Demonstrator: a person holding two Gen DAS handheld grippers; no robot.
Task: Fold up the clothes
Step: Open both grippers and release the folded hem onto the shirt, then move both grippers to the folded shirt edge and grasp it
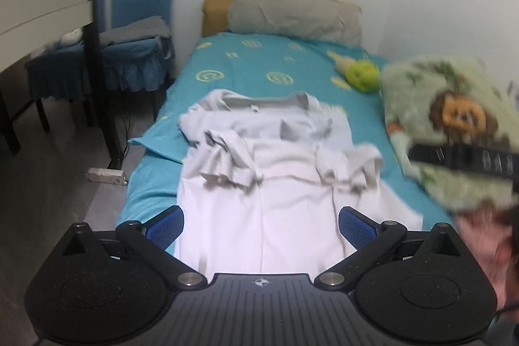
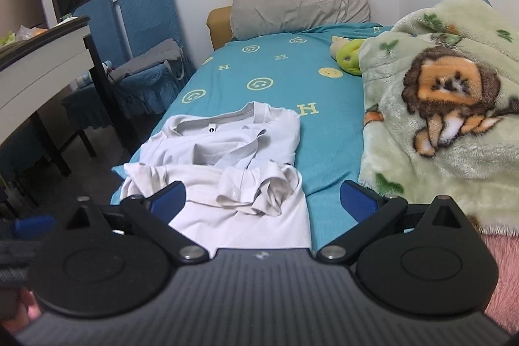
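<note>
A white T-shirt [image 1: 259, 177] lies on the teal bed sheet [image 1: 246, 67], collar toward the pillow, both sleeves folded in over its body. My left gripper [image 1: 261, 226] is open and empty, hovering above the shirt's lower part, a blue pad on each side. In the right wrist view the same shirt [image 2: 227, 171] lies left of centre. My right gripper [image 2: 262, 200] is open and empty, above the shirt's right lower edge and the sheet [image 2: 275, 70]. The right gripper's dark body shows blurred at the right edge of the left wrist view.
A grey pillow [image 2: 298, 5] lies at the bed's head. A green lion blanket [image 2: 438, 119] fills the bed's right side, a green plush toy [image 2: 348, 55] beside it. Blue chairs [image 2: 146, 31] and a white desk [image 2: 42, 64] stand left of the bed.
</note>
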